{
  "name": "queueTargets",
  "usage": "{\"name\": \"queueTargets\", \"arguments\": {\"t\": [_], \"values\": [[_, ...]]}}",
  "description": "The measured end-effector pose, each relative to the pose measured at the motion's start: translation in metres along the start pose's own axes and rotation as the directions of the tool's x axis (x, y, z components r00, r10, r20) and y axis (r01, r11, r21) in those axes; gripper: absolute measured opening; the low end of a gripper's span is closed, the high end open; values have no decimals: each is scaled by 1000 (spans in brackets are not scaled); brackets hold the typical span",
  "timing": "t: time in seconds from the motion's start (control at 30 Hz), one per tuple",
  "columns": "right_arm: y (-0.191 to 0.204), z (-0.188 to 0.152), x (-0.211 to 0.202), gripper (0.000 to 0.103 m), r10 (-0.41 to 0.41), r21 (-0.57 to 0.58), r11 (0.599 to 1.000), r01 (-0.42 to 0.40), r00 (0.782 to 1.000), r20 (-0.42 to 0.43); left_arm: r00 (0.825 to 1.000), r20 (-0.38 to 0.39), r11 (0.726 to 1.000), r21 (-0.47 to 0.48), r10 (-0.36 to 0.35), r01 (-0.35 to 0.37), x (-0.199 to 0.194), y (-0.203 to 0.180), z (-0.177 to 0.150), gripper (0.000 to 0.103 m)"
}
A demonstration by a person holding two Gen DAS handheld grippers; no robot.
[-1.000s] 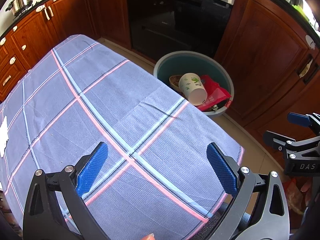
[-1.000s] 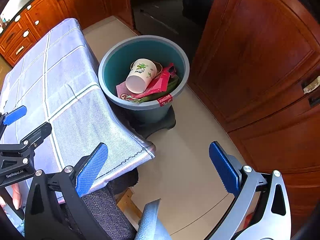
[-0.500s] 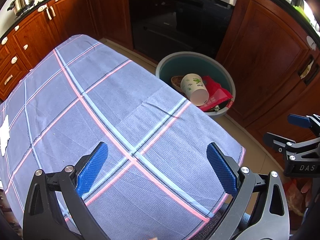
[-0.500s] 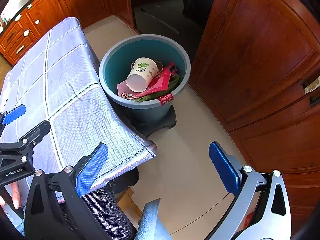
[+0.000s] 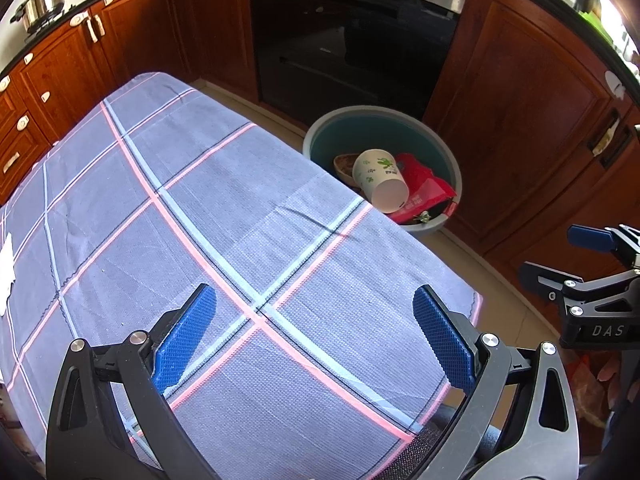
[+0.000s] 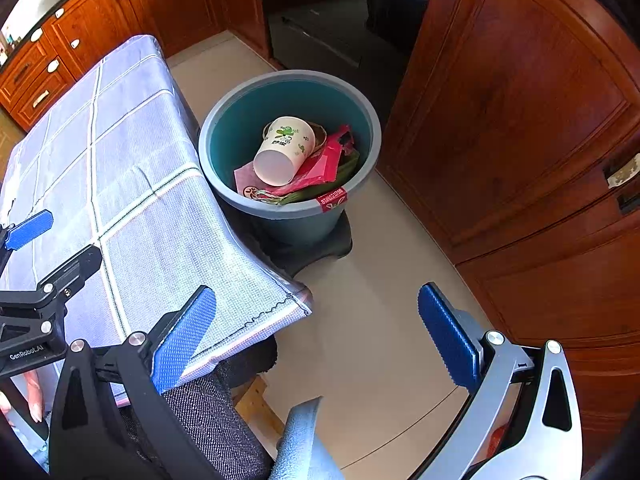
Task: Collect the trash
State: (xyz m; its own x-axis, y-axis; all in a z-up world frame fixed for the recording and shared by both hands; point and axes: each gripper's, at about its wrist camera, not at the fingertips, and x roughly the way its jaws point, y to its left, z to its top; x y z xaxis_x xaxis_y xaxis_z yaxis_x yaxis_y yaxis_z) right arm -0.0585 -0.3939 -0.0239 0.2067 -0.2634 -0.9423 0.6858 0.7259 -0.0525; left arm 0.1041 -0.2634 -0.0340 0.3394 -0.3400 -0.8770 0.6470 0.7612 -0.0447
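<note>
At your far left a white scrap (image 5: 5,268) lies on the woven blue-grey tablecloth (image 5: 224,216), which is crossed by pink and pale-blue stripes and drapes over the table corner. Your left gripper (image 5: 314,340) hangs above that cloth with its 2 ribbed blue pads (image 5: 185,340) spread wide and nothing between them; from the right wrist view its black frame reads "GenRobot.AI". Just past the table edge stands the round teal bin (image 6: 362,120) with a grey rim, resting on a dark base on the beige floor. Inside it the trash is already piled: a white paper cup (image 6: 285,151) printed with green plants lies on its side, mouth toward you, on top of a red plastic wrapper (image 6: 324,160), with a brown bowl-like piece behind it. A red label with white writing, too small to read, hangs over the rim. Your right gripper (image 6: 316,336) hovers over the floor beside the table, its pads also wide apart and empty, its frame marked "DAS". Glossy reddish wood cabinets (image 6: 508,112) close the right side.
</note>
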Motion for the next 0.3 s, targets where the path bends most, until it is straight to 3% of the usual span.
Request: {"name": "queueTargets", "arguments": {"t": [0.3], "values": [[0,2,-1,97,0,-3,1000,0,1000,1,1000,-13,1000,4,13,-13,1,1,-1,99]]}}
